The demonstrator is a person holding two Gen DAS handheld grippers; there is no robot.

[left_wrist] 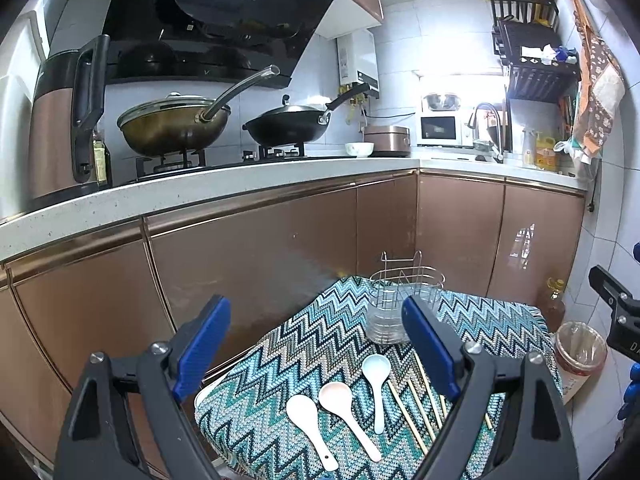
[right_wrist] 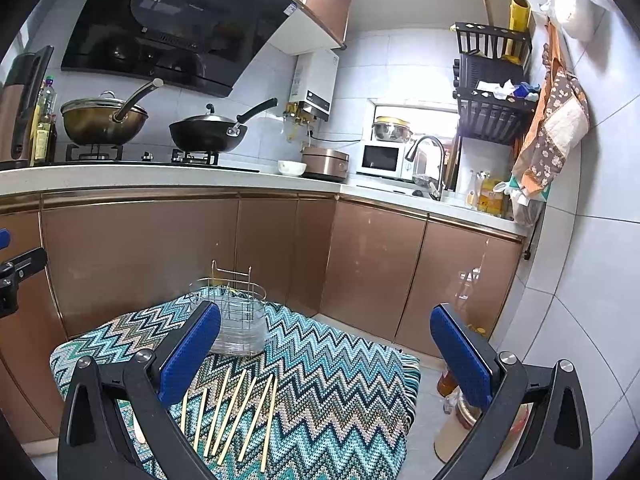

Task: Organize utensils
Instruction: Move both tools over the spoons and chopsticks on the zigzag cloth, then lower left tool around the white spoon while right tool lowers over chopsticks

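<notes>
Three spoons lie on a zigzag-patterned cloth [left_wrist: 320,340]: a white one [left_wrist: 308,420], a pink one [left_wrist: 344,408] and a pale blue one [left_wrist: 377,380]. Several bamboo chopsticks [right_wrist: 236,416] lie beside them, also in the left wrist view [left_wrist: 416,404]. A wire utensil holder [left_wrist: 404,300] on a clear base stands at the cloth's far edge, also in the right wrist view [right_wrist: 236,316]. My left gripper [left_wrist: 316,344] is open and empty above the spoons. My right gripper [right_wrist: 326,352] is open and empty above the chopsticks.
Brown cabinets [left_wrist: 260,264] and a counter with two woks [left_wrist: 180,124] stand behind the cloth. An oil bottle [left_wrist: 554,300] and a round tub [left_wrist: 580,352] stand on the floor to the right. The right gripper's body [left_wrist: 616,304] shows at the right edge.
</notes>
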